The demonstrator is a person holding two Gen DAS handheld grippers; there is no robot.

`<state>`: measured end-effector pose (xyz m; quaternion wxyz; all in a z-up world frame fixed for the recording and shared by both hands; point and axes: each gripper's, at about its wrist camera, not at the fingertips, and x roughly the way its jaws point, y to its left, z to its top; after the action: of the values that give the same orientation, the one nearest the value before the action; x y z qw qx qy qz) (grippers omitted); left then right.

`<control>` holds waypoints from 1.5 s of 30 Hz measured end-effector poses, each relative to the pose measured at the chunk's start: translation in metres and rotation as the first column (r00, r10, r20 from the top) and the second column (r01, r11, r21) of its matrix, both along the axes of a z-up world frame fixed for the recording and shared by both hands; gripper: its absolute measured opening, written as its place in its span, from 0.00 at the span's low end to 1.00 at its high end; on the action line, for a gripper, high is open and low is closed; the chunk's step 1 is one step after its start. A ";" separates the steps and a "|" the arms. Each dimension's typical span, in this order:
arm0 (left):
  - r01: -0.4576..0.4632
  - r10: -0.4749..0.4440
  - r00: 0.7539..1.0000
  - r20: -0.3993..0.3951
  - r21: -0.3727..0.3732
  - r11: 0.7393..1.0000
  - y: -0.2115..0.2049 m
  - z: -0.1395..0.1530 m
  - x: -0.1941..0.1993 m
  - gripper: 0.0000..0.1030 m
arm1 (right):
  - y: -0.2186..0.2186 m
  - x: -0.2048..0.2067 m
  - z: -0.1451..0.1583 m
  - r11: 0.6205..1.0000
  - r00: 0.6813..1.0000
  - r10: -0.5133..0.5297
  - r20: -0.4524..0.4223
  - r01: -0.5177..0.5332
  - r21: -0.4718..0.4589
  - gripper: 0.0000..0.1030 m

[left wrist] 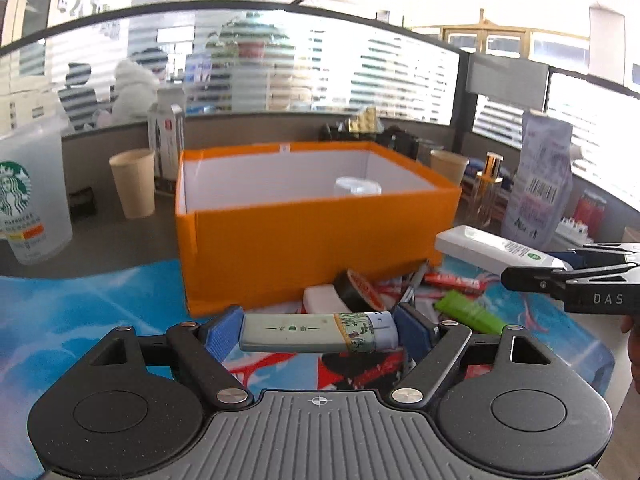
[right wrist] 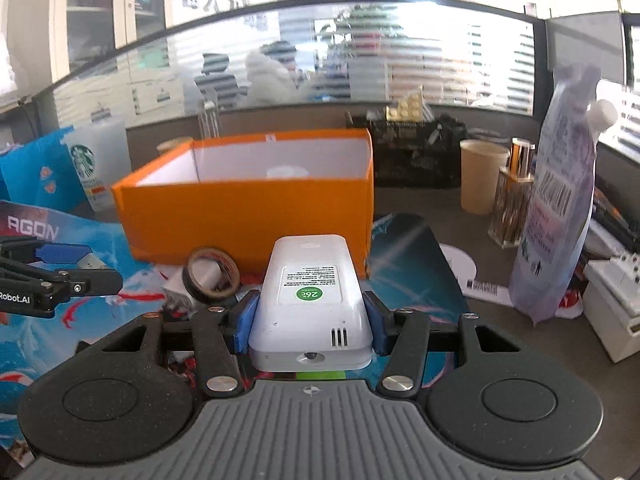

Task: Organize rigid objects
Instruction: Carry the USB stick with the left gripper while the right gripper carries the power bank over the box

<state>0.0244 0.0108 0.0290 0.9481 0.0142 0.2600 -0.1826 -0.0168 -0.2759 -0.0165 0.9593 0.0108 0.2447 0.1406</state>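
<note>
Hard to read: the print on the grey-green lighter (left wrist: 318, 333), its right end wrapped in a floral band. Blurred too, a clear round lid or cup (left wrist: 357, 187) low inside the orange box (left wrist: 312, 236), only its top showing over the near wall. Half hidden behind the left tool (left wrist: 319, 334): a white block (left wrist: 320, 298), a roll of black tape (left wrist: 356, 290), red wrappers (left wrist: 452, 280) and a green tube (left wrist: 470, 312), all lying on the blue printed mat (left wrist: 80, 312) just ahead of the fingertips. Left tool clamped on the lighter, held crosswise, end to end between the blue pads (left wrist: 220, 334), clear of the mat. Right tool (right wrist: 310, 320) gripping a white remote control (right wrist: 310, 296) by its long sides, label side up, nose pointing forward toward the box; in the left view, cut off at the frame's right edge. Box straight ahead of both tools, beyond the clutter, standing on the bench (right wrist: 420, 204). Off to the right tool's right, a tall purple pouch (right wrist: 560, 200) standing upright; paper cup (right wrist: 480, 176) and a clear bottle with a gold cap (right wrist: 514, 196) behind it.
</note>
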 end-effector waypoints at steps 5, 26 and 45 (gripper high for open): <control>-0.005 0.005 0.999 0.038 -0.008 1.000 0.000 0.017 0.000 0.80 | 0.003 -0.005 0.014 1.000 0.999 0.010 0.038 -0.010 0.006 0.49; -0.009 0.012 0.985 0.173 -0.017 1.000 -0.005 0.082 0.043 0.80 | 0.028 0.031 0.065 0.997 0.985 0.068 0.161 -0.074 0.032 0.49; -0.032 0.036 0.985 0.166 -0.027 0.999 -0.006 0.090 0.100 0.80 | 0.039 0.080 0.073 0.995 0.983 0.080 0.167 -0.089 0.049 0.49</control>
<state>0.1243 0.0051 0.1185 0.9696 0.0136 0.1776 -0.1675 0.0633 -0.2371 0.0566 0.9687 0.0157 0.1607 0.1884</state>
